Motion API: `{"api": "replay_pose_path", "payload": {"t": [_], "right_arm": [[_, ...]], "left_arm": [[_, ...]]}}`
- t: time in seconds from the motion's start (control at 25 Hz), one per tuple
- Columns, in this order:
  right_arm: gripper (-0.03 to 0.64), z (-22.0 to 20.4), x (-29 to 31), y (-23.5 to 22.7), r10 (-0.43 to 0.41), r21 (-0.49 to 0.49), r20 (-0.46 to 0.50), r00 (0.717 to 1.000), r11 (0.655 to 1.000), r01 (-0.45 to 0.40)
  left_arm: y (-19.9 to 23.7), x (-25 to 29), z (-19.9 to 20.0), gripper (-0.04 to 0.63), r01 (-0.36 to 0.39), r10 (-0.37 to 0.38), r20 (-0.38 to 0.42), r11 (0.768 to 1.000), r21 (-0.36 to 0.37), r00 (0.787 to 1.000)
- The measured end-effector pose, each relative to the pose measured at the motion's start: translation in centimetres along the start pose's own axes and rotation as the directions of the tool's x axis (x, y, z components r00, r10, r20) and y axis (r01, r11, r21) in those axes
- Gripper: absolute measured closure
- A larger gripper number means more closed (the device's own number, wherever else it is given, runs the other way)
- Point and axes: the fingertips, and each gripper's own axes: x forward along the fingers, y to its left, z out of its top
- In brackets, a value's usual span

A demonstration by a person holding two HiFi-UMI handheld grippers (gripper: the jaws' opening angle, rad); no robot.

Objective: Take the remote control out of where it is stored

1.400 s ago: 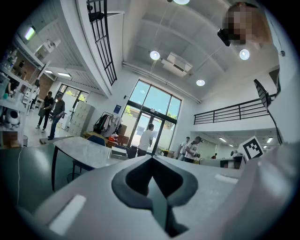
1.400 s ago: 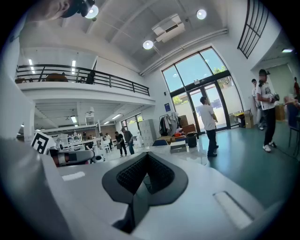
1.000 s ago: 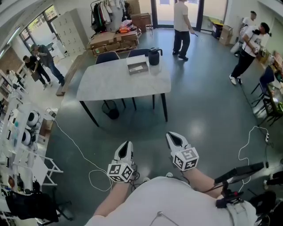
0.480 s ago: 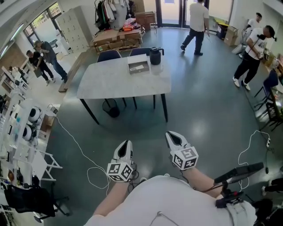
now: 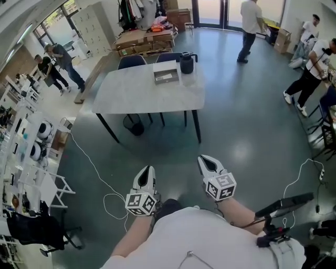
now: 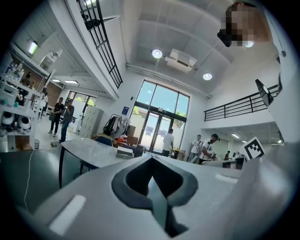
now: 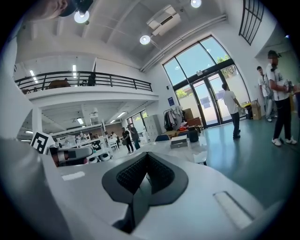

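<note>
A big open lab hall: shelves [image 5: 23, 157] of gear line the left wall, with lockers [image 5: 90, 23] and a clothes rack [image 5: 135, 8] at the back. Tall glass doors [image 6: 159, 125], a railed mezzanine [image 7: 84, 78] and 1 white desk [image 5: 136, 94] on the grey floor [image 5: 247, 126] show it.

There is one bench [image 5: 136, 95], two blue chairs [image 5: 130, 61] [image 5: 167, 56], one box [image 5: 166, 73], one black jug [image 5: 187, 63], one left gripper [image 5: 150, 170], one right gripper [image 5: 202, 159] and five people [image 5: 251, 26] [image 5: 314, 29] [image 5: 318, 65] [image 5: 65, 57] [image 5: 44, 68] standing around

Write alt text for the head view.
Seen from above, a person holds the left tool and right tool, both shut and empty, above a grey floor, pointing towards a white table some way ahead. On the table sit a shallow box and a black jug; other people stand around the hall.
</note>
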Motion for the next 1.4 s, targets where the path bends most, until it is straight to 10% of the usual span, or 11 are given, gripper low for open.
{"api": "replay_pose_path", "payload": {"t": [0.64, 1.4], "right_arm": [[0.589, 0.4, 11.2, -4.8, -0.007, 0.010, -0.061, 0.998, 1.000, 0.008], [0.589, 15.3, 40.2, -8.3, -0.056, -0.081, -0.013, 0.998, 0.995, 0.055]], "left_arm": [[4.4, 10.5, 3.2, 0.595, 0.027, -0.029, 0.067, 0.999, 0.020, 0.997], [22.7, 36.0, 14.1, 0.595, 0.115, -0.112, 0.073, 0.993, -0.027, 0.991]]}}
